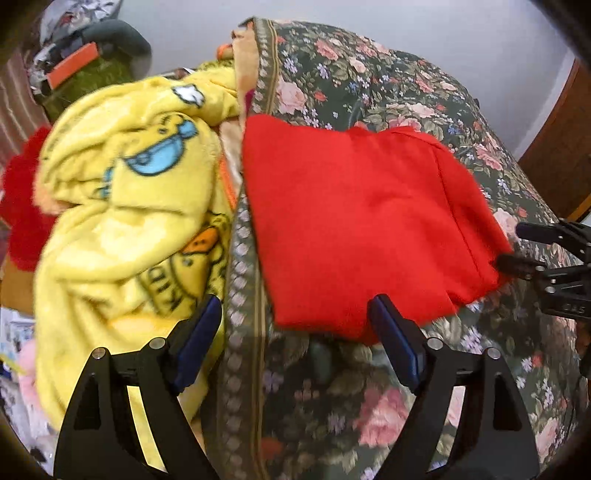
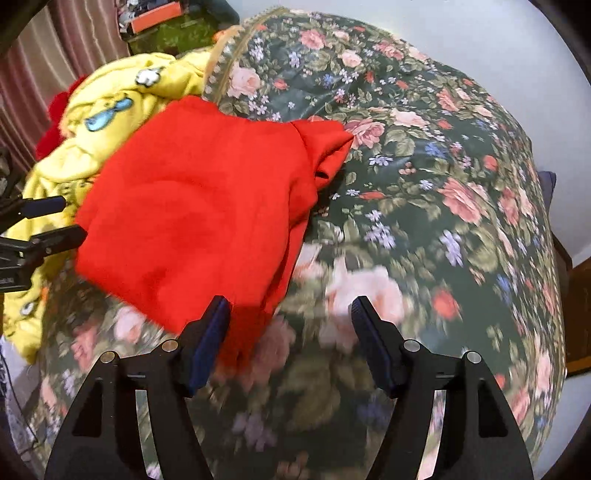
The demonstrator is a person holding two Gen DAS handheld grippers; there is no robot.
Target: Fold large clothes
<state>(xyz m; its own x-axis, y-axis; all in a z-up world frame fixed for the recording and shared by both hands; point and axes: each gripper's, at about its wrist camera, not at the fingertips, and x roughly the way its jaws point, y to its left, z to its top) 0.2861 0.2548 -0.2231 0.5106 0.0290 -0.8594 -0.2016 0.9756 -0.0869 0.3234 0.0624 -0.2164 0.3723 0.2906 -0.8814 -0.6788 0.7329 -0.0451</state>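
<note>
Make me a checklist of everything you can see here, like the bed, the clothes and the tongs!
Surface: floral bedspread covers the bed.
Job's things: red garment, folded, lies flat on the bedspread.
Clutter: yellow cartoon blanket heaped beside the garment; green bag with an orange strip behind it.
Tongs: left tongs open, empty; right tongs open, empty.
Cables: nothing seen.
Surroundings: pale wall, striped curtain.

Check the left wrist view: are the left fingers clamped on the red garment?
No. The left gripper is open, its fingers spread wide apart beside the near edge of the red garment, gripping nothing.
</note>
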